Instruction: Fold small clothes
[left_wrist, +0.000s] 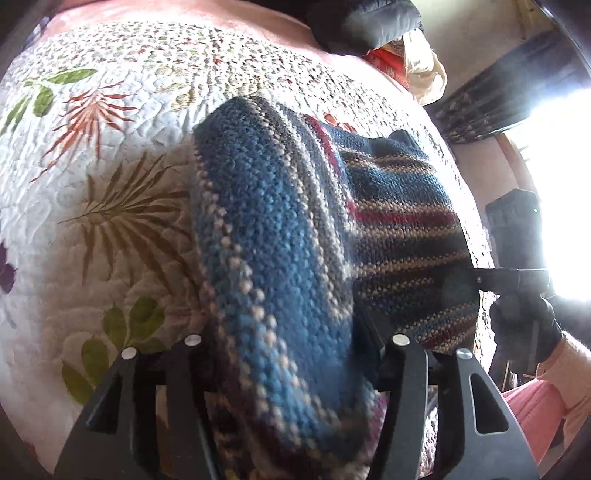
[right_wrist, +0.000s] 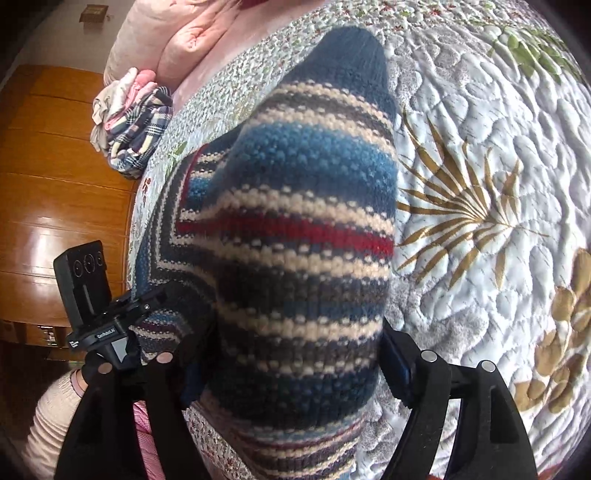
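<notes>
A knitted sweater (left_wrist: 280, 229) with blue, cream, red and grey stripes lies partly lifted on a white quilted bedspread (left_wrist: 110, 221) printed with leaves. My left gripper (left_wrist: 295, 354) is shut on a raised fold of it, and the knit hides the fingertips. In the right wrist view the same sweater (right_wrist: 306, 229) bulges up between the fingers of my right gripper (right_wrist: 295, 369), which is shut on its near edge. Its sleeve end points away across the bedspread (right_wrist: 480, 147). The other gripper (right_wrist: 103, 325) shows at the lower left, held at the sweater's left edge by a black-gloved hand.
A pile of checked and pink clothes (right_wrist: 133, 122) sits at the bed's far left edge beside a pink duvet (right_wrist: 184, 37). Wooden furniture (right_wrist: 55, 184) stands past that edge. A dark padded garment (left_wrist: 369, 18) lies at the far end. A bright window (left_wrist: 565, 184) glares on the right.
</notes>
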